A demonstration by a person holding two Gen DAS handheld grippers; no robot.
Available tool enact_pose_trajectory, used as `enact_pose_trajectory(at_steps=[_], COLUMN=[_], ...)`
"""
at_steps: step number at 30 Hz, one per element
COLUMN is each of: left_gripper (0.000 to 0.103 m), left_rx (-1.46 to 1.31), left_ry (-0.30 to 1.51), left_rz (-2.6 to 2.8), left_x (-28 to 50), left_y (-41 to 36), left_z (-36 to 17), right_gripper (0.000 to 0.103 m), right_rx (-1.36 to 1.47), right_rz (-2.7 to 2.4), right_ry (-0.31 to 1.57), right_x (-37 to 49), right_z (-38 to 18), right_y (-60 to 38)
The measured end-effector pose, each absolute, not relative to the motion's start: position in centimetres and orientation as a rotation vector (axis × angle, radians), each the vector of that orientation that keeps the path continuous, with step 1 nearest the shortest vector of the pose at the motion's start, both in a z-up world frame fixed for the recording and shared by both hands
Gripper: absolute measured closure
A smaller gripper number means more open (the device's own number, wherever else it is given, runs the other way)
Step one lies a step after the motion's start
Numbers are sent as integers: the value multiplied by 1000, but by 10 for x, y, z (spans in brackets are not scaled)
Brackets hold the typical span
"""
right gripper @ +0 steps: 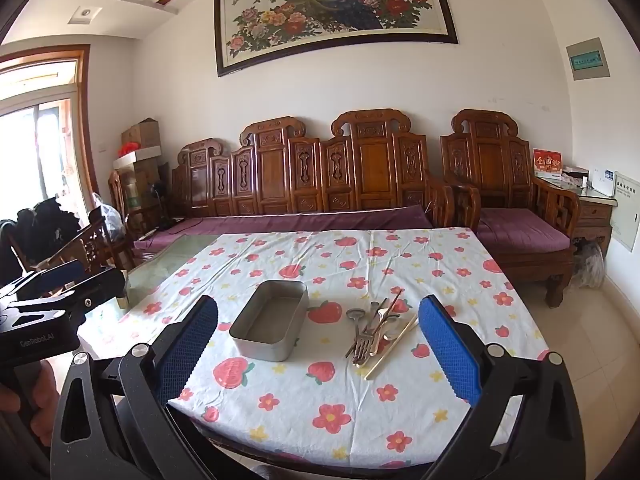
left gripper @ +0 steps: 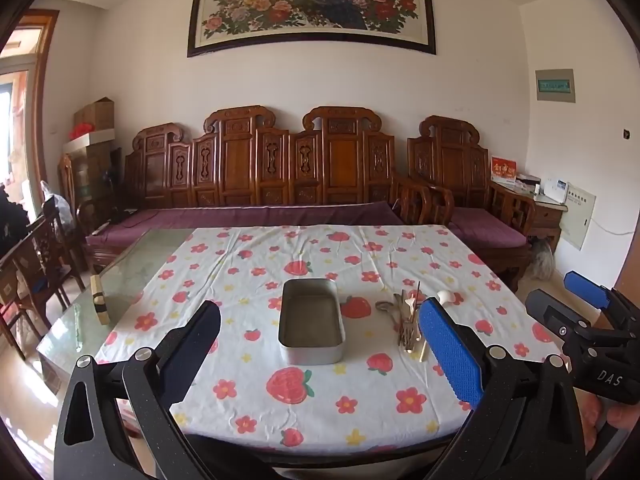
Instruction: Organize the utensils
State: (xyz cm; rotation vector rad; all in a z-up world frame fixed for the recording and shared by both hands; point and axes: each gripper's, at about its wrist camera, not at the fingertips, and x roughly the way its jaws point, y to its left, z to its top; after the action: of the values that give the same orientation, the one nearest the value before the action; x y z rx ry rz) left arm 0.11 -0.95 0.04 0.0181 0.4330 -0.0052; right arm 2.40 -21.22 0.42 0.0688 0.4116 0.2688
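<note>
both grippers hang above the near edge of the flowered tablecloth (left gripper: 360,248), the left gripper (left gripper: 320,344) and the right gripper (right gripper: 320,340) spread wide, holding nothing. the utensils (right gripper: 376,328) lie heaped (fork, spoons, chopsticks) just right of the metal tray (right gripper: 272,326).

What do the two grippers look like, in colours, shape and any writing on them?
Both are black frames with silver round bolts. The left gripper and the right gripper each carry two long blue dimpled pads. One body reads "GenRobot.AI", the other "DAS". No cables show.
</note>
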Motion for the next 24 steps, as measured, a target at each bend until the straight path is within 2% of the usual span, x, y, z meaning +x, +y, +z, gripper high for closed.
enact_pose_trajectory(at_steps=[24], left_gripper=[6], left_rx=[9], left_ry=[430], left_rz=[4], left_x=[0], left_y=[-2], left_z=[8], right_gripper=[3], right_rx=[70], right_rz=[269], right_ry=[412], right_x=[24], right_z=[4], right_y=[-212])
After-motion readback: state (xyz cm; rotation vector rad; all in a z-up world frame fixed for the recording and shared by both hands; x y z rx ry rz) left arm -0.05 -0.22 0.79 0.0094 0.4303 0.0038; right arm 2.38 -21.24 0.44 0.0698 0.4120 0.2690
